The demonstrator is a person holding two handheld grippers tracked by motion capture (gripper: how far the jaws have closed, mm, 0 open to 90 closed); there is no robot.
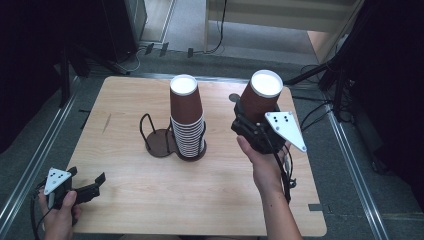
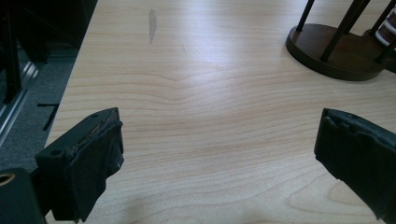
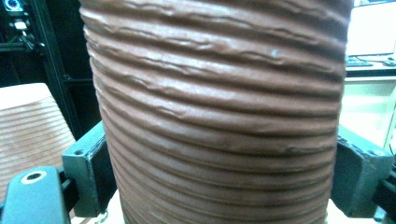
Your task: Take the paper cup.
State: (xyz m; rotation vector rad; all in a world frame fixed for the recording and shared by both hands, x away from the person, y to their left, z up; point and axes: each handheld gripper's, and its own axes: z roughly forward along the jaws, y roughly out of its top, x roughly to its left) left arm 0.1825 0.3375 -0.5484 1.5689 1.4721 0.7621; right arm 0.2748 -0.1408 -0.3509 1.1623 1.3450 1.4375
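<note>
My right gripper (image 1: 248,119) is shut on a brown ribbed paper cup (image 1: 258,101), held above the table's right half, tilted, with its white end up. In the right gripper view the cup (image 3: 219,112) sits between both jaws, pressed on each side. A tall stack of the same cups (image 1: 187,122) stands white end up in the right bay of a dark wire cup holder (image 1: 161,143) at mid table; the left bay is empty. My left gripper (image 1: 91,187) rests low at the table's front left corner, open, with bare wood between its jaws (image 2: 219,154). The holder's base (image 2: 336,58) lies ahead to its right.
The wooden table (image 1: 150,200) has a grey streak (image 1: 106,123) at the left and a small dark round mark (image 1: 234,97) behind the held cup. Black stand legs (image 1: 320,75) and cables lie on the floor beyond the right edge. Metal rails (image 1: 35,165) run along both sides.
</note>
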